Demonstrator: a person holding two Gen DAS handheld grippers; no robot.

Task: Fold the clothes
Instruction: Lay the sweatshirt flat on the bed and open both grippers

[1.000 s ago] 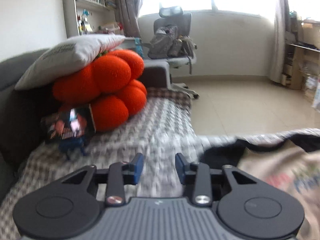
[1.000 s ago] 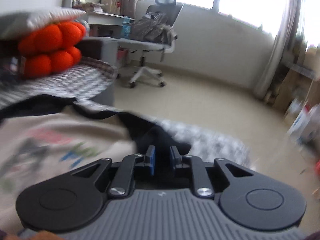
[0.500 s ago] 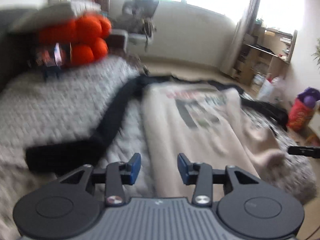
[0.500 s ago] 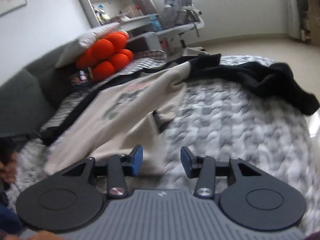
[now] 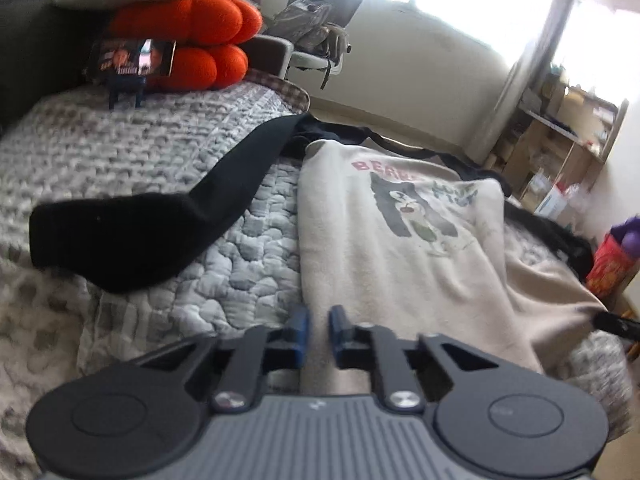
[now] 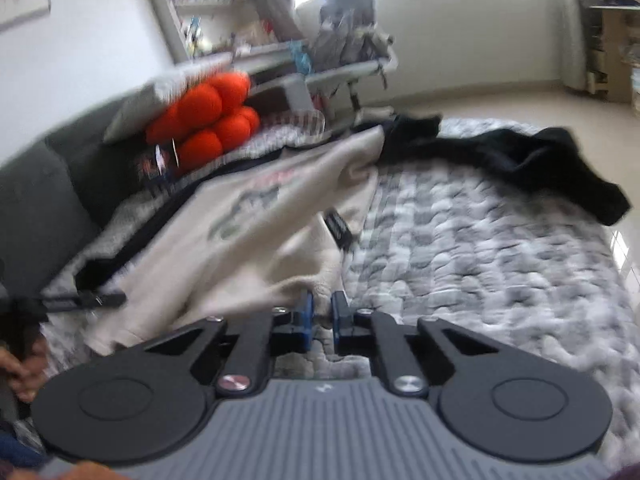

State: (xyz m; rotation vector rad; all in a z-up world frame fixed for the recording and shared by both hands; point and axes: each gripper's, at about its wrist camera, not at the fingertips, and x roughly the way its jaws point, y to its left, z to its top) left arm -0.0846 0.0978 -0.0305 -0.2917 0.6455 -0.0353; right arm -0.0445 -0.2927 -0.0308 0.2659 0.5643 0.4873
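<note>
A cream sweatshirt (image 5: 400, 240) with a bear print and black sleeves lies flat on the grey quilt (image 5: 140, 140). My left gripper (image 5: 319, 332) is at the near left corner of its hem; its jaws are closing with cream cloth between the pads. My right gripper (image 6: 324, 316) is at the hem's other corner, jaws closing on the cloth edge, which tents up toward it. One black sleeve (image 5: 140, 232) stretches out to the left, the other sleeve (image 6: 540, 168) lies crumpled at the far right. Each gripper's tip shows in the other view: right gripper (image 5: 618, 322), left gripper (image 6: 92, 300).
Orange cushions (image 5: 188, 40) under a white pillow, with a small printed box (image 5: 132, 60) on a blue stand, sit at the quilt's far left. Beyond are an office chair (image 5: 316, 28), wooden shelves (image 5: 560, 140) and a red bag (image 5: 612, 264). A hand (image 6: 20, 360) shows at the left edge.
Both grippers swung from the collar end of the sweatshirt to its near hem. Their jaws, open half a second ago, have narrowed onto the cream cloth.
</note>
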